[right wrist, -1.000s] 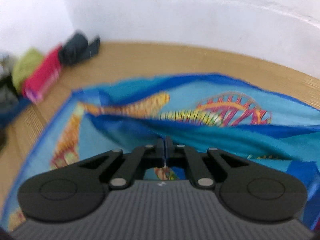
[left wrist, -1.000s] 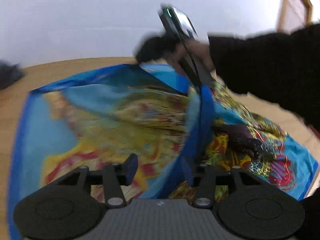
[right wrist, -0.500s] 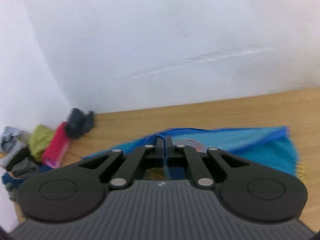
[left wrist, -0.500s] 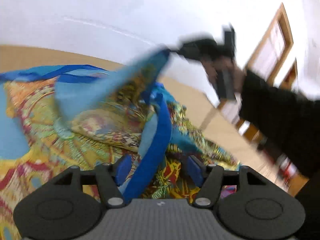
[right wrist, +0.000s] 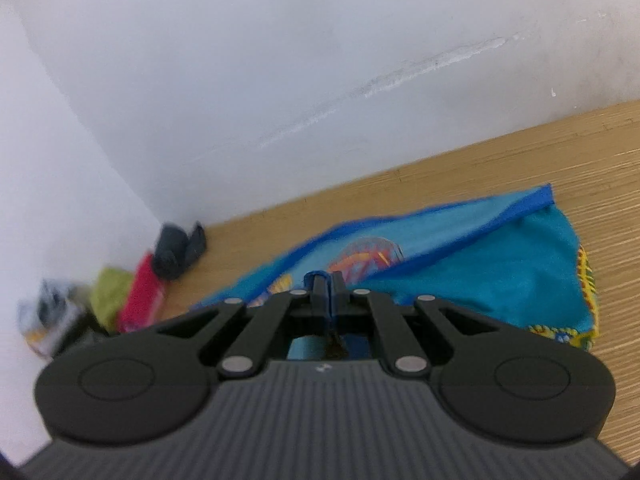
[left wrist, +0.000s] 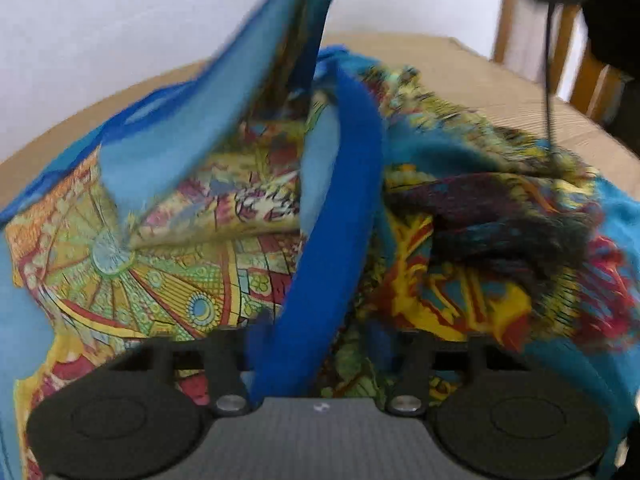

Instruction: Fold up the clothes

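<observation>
Blue hem [left wrist: 320,264] between left claw [left wrist: 316,340]

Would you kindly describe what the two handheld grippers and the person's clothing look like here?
Both the left gripper and the right gripper are matte black, with a ribbed grey body bearing a small white mark, two round discs, and linkage bars joined by silver rivets. The left one's finger pads look blue. The person wears a black sleeve.
</observation>
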Demonstrator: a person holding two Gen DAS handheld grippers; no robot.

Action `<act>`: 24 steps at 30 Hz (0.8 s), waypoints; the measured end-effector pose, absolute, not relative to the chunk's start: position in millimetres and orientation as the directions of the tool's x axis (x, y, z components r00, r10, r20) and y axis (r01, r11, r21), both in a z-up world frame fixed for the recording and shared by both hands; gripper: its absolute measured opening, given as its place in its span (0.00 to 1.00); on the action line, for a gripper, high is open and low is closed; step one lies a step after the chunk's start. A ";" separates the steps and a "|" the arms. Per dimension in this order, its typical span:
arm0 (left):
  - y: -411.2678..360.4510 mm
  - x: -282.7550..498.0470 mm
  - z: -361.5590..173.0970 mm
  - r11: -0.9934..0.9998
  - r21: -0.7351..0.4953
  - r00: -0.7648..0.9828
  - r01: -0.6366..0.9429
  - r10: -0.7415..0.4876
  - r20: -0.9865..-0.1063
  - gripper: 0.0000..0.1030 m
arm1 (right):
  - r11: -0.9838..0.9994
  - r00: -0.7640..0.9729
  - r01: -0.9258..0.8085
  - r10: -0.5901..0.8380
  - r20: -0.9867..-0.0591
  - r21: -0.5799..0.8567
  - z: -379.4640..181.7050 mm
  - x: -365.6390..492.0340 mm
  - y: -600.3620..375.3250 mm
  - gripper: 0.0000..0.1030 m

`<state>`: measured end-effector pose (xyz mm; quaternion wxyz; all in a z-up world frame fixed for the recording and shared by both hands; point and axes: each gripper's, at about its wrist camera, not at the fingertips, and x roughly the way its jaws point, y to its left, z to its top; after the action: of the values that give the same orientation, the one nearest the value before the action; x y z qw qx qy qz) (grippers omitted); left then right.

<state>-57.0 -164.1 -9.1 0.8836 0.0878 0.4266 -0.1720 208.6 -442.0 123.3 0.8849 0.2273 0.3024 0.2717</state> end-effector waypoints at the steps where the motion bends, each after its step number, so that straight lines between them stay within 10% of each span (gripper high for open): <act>1: -159.3 -59.6 -2.9 0.935 -0.018 0.592 0.355 -0.240 -0.769 0.01 | 0.736 0.689 -0.330 0.616 -0.383 0.591 132.3 210.3 -447.3 0.03; 7: -117.6 -95.1 56.2 0.931 -0.240 0.711 0.276 -0.366 -0.601 0.01 | 0.702 0.930 -0.186 0.352 -0.108 0.688 216.2 191.0 -545.7 0.03; 14: -71.8 -102.0 62.5 0.894 -0.409 0.744 0.183 -0.398 -0.537 0.01 | 0.829 0.999 0.028 0.000 -0.050 0.559 272.9 172.1 -577.0 0.04; 24: 56.7 -148.5 36.0 0.876 -0.412 0.765 -0.253 -0.079 -0.639 0.01 | 0.854 0.914 -0.263 0.369 -0.167 0.450 266.5 294.7 -318.3 0.04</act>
<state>-148.5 56.7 36.0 0.9071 -0.2448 0.3390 0.0480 294.7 -318.3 266.5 0.9547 0.2139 0.1244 0.1655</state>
